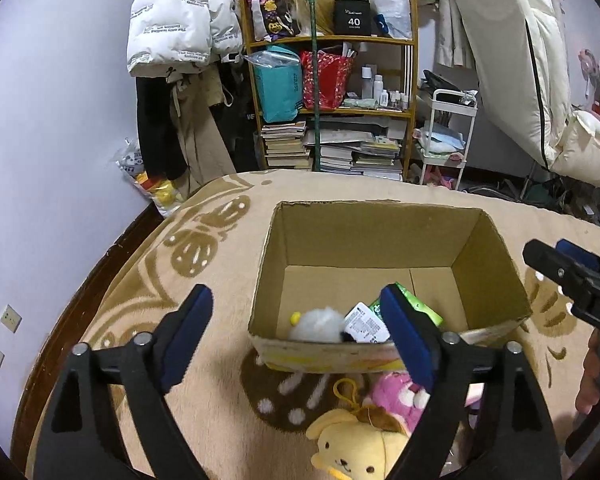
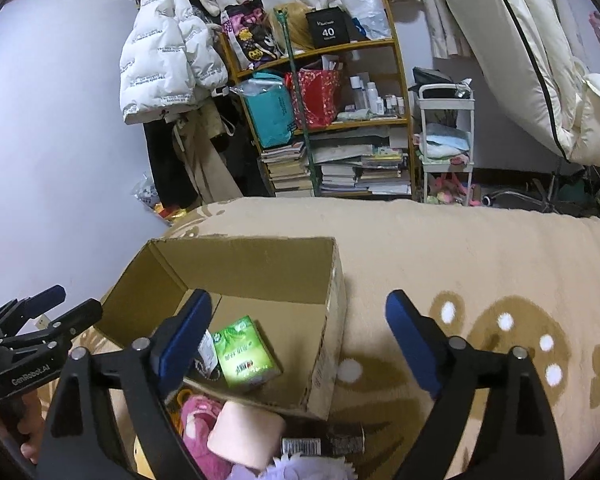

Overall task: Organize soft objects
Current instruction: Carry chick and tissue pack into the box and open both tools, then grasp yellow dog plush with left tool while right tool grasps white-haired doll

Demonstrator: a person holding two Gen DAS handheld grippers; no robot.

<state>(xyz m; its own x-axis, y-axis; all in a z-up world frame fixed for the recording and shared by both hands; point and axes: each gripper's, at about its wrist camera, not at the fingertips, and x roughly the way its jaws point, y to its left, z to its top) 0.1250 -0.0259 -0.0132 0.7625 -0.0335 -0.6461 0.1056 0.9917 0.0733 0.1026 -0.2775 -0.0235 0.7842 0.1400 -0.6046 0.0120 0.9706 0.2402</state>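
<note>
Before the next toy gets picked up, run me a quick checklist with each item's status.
1. Left hand-held gripper open and holding nothing: ok.
2. Right hand-held gripper open and holding nothing: ok.
3. Cardboard box upright, top open: ok.
4. Free floor space in the box beside the green packet and white plush: ok.
5. Yellow plush and pink plush lying outside the box on the blanket: not ok, not yet stowed.
6. Whether the yellow plush's cord is snagged: cannot tell.

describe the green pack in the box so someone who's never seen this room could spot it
Find the open cardboard box on the tan flower-patterned blanket. On the box floor, toward its near side, lies the green pack, flat and rectangular with a leaf print. Its bright green sets it apart from the fluffy white toy and the white printed label beside it.
</note>
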